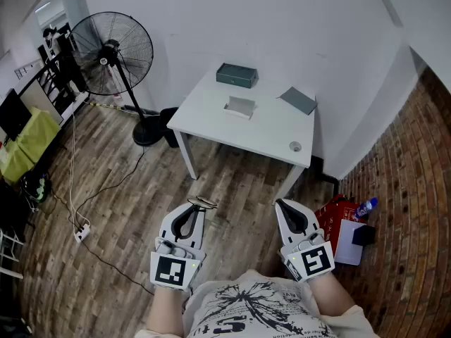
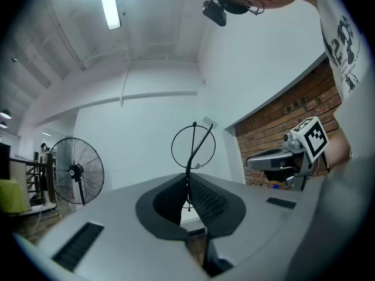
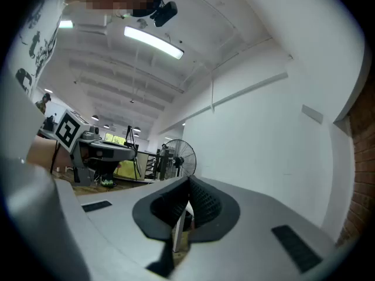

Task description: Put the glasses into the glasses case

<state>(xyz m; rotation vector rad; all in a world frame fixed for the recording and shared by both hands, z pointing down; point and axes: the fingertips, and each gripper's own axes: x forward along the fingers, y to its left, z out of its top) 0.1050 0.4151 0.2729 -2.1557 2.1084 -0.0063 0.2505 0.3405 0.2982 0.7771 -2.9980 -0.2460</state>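
My left gripper [image 1: 196, 207] is shut on a pair of thin wire-rimmed glasses [image 1: 203, 203], held level over the wooden floor in front of the person. In the left gripper view one round lens rim [image 2: 193, 146] stands up from the closed jaws [image 2: 187, 179]. My right gripper [image 1: 282, 205] is level beside it, shut with nothing in it [image 3: 188, 185]. On the white table [image 1: 211, 122] ahead lie a grey-green oblong box [image 1: 236, 75], a small light grey case-like item [image 1: 240, 107] and a dark grey flat piece [image 1: 298, 100]. Both grippers are well short of the table.
A small round object [image 1: 295, 146] sits near the table's right front corner. A black standing fan [image 1: 113, 55] is left of the table, with cables [image 1: 81, 227] on the floor. A red bag, a bottle [image 1: 366, 206] and papers lie at the brick wall on the right.
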